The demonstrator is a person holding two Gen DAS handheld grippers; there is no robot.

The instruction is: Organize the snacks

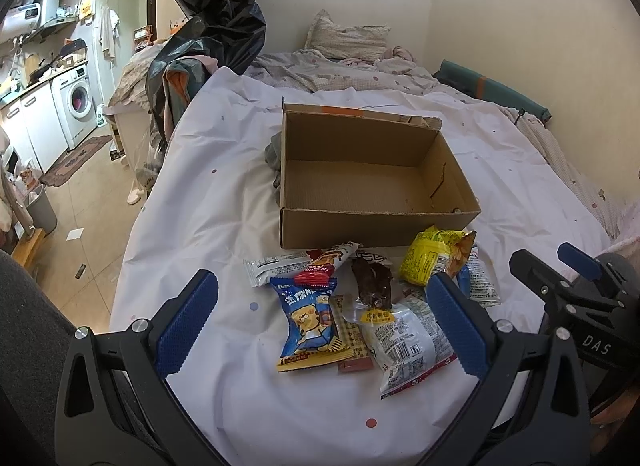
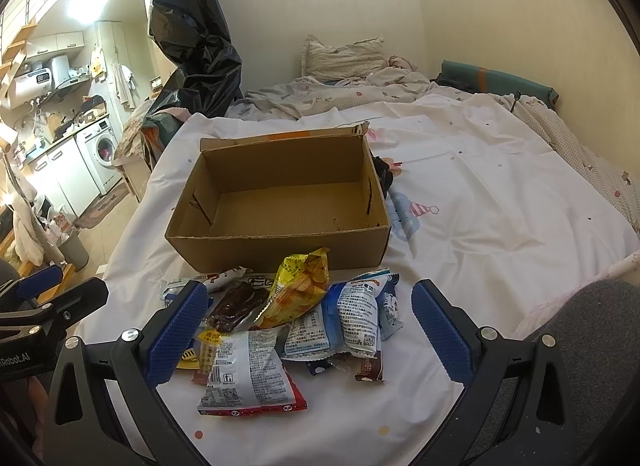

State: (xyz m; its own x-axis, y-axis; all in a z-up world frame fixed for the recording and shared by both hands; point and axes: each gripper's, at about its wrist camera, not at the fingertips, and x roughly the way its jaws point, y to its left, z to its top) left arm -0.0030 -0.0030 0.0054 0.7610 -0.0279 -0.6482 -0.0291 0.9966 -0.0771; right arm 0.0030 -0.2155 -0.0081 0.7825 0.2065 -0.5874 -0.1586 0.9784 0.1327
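Left gripper [image 1: 324, 318] fingers spread wide, empty, above snack pile [image 1: 360, 302] on bed sheet [image 1: 208, 201]. Right gripper [image 2: 310, 330] likewise spread, empty. Snack packets heaped just in front of open cardboard box [image 2: 280, 201]; yellow chip bag [image 2: 298, 294] nearest the box wall.

1. Cardboard box [image 1: 372, 181]: matt brown corrugated paperboard, ribbed floor, rough torn edges.
2. Snack packets [image 2: 280, 330]: glossy, crinkled plastic film.
3. Bed sheet [image 1: 224, 201]: smooth white cloth, softly creased.
4. Left gripper [image 1: 322, 326] pads [image 1: 186, 322]: blue textured rubbery facing on matt black plastic, shiny metal screws.
5. Black bag [image 1: 216, 13], far left: shiny crumpled plastic.
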